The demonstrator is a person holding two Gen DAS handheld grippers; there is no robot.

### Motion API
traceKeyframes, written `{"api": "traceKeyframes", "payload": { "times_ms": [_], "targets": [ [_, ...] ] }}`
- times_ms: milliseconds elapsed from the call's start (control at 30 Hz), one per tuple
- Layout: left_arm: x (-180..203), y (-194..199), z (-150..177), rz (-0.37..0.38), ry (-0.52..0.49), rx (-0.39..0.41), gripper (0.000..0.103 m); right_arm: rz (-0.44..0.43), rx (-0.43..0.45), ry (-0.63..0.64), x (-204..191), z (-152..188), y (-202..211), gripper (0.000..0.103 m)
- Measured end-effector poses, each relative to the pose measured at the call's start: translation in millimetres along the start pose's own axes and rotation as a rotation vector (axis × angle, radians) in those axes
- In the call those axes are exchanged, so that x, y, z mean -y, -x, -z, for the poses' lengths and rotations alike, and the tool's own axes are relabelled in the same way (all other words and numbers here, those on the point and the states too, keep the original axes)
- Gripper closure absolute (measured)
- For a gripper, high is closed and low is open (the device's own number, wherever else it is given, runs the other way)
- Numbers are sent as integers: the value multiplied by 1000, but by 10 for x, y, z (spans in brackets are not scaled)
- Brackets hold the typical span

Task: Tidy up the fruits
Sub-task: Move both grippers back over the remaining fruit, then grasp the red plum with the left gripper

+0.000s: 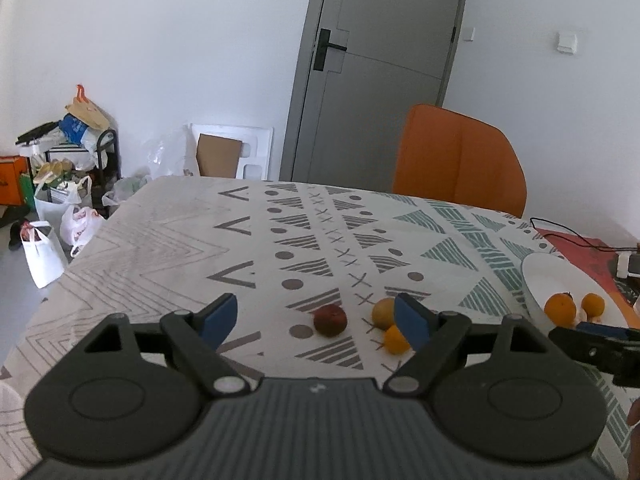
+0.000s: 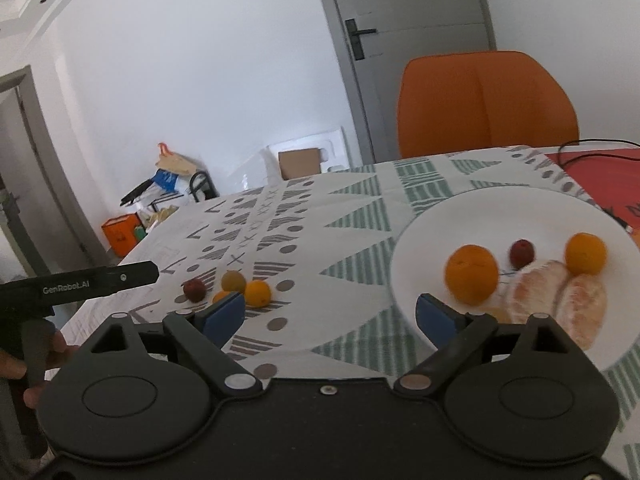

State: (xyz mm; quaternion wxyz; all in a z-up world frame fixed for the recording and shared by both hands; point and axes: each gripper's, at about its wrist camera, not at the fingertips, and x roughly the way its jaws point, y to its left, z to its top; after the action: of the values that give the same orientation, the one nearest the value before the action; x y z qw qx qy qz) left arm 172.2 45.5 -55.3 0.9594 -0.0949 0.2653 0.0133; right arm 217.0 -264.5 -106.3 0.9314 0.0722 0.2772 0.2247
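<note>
The plate [image 2: 432, 216] near the table's right edge already holds two oranges [image 2: 472, 274], a small red fruit [image 2: 521, 252] and peeled segments [image 2: 556, 296]. Several loose fruits [image 1: 330, 320] remain mid-tablecloth [image 1: 160, 240]. Left gripper [image 1: 316, 320] and right gripper [image 2: 330, 314] are both spread, empty.

Left wrist view: looks forward and down past my left gripper [image 1: 316, 322] across the patterned tablecloth [image 1: 160, 248] toward the grey door [image 1: 384, 72]. Right wrist view: same heading, close over the white plate [image 2: 432, 232]. Both share the orange chair [image 1: 460, 160].
</note>
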Motion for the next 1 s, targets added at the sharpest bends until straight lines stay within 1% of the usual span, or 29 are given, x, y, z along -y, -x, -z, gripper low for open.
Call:
{"api": "traceKeyframes", "payload": {
  "times_ms": [67, 133, 267, 367, 467, 667, 767, 900, 967, 1000],
  "targets": [
    [-20, -13, 21, -1, 2, 7, 19, -7, -12, 2, -25, -11, -63, 19],
    [-30, -38, 38, -8, 2, 7, 19, -13, -24, 1, -53, -21, -118, 20],
    [-39, -124, 67, 24, 20, -14, 19, -28, -42, 4, -99, -49, -219, 28],
    [-17, -199, 80, 20, 14, -29, 19, -32, -56, 6, -118, -77, -303, 33],
    [-5, -263, 88, 21, 6, -38, 20, -34, -72, 12, -149, -99, -389, 35],
    [37, -399, 88, 2, -28, -57, 24, -43, -106, 38, -224, -107, -560, 41],
    [48, -470, 92, -11, -43, -70, 31, -46, -121, 46, -254, -102, -634, 42],
    [20, -559, 93, 4, -29, -94, 48, -52, -138, 48, -281, -91, -699, 42],
    [15, -584, 100, 8, -26, -88, 55, -54, -144, 49, -289, -90, -719, 42],
    [11, -592, 103, 8, -27, -83, 63, -56, -147, 50, -294, -92, -728, 42]
  ]
}}
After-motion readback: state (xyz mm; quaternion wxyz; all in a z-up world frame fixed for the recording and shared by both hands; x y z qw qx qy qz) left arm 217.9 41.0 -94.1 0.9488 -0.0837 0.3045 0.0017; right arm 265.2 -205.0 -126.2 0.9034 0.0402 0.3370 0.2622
